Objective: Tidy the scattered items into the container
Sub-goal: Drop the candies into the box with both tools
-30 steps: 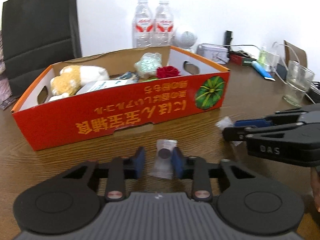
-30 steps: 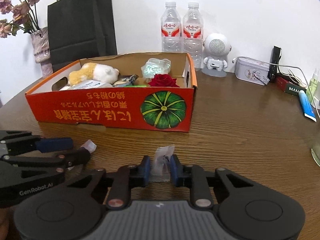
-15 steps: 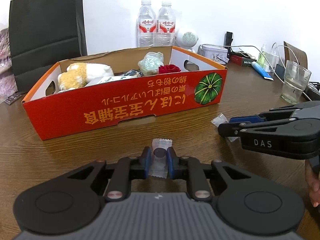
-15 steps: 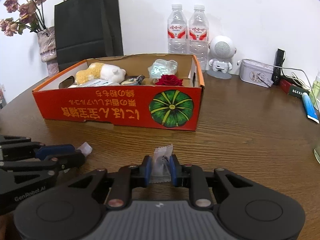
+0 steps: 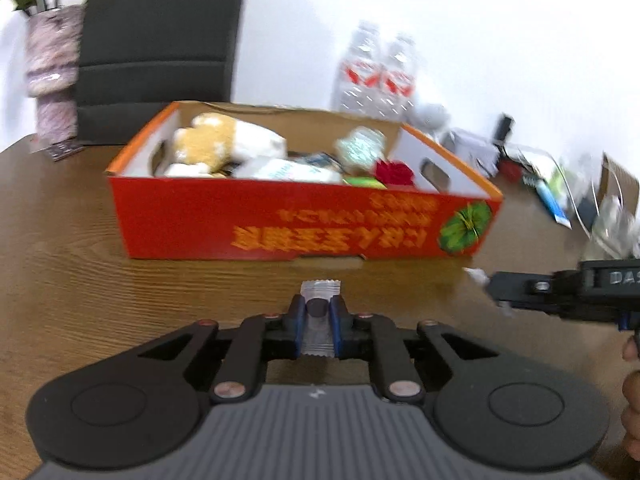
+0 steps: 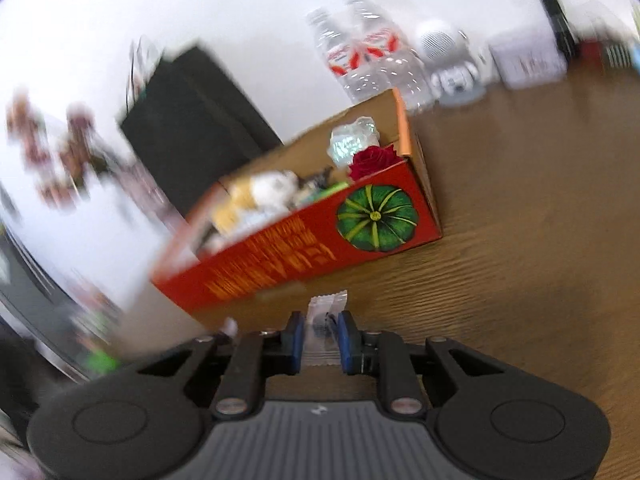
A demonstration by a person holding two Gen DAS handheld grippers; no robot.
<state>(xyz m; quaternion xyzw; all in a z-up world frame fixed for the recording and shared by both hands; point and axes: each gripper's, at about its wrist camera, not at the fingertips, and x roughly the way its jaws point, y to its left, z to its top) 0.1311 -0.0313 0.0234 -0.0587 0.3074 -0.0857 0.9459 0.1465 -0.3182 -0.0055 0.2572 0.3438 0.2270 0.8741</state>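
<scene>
- Left wrist view: the left gripper (image 5: 318, 318) is clenched on a small clear crimped sachet with a dark round piece inside (image 5: 319, 322), its blue pads pressing both sides; its jaws have just been closing on it.
- The sachet hangs in front of the long red-and-orange cardboard box printed with a green pumpkin (image 5: 296, 222), which stands on the brown wood-grain table (image 5: 68, 264).
- Inside the box lie a cream and tan plush toy (image 5: 224, 142) and a red rose head (image 5: 394, 172).
- To the right of the box, the right gripper (image 5: 490, 292) shows side-on with a scrap of clear wrapper at its tip.
- Right wrist view: tilted and blurred. The right gripper (image 6: 320, 334) is clamped on a second clear crimped sachet (image 6: 323, 322), just in front of the box (image 6: 304, 256).
</scene>
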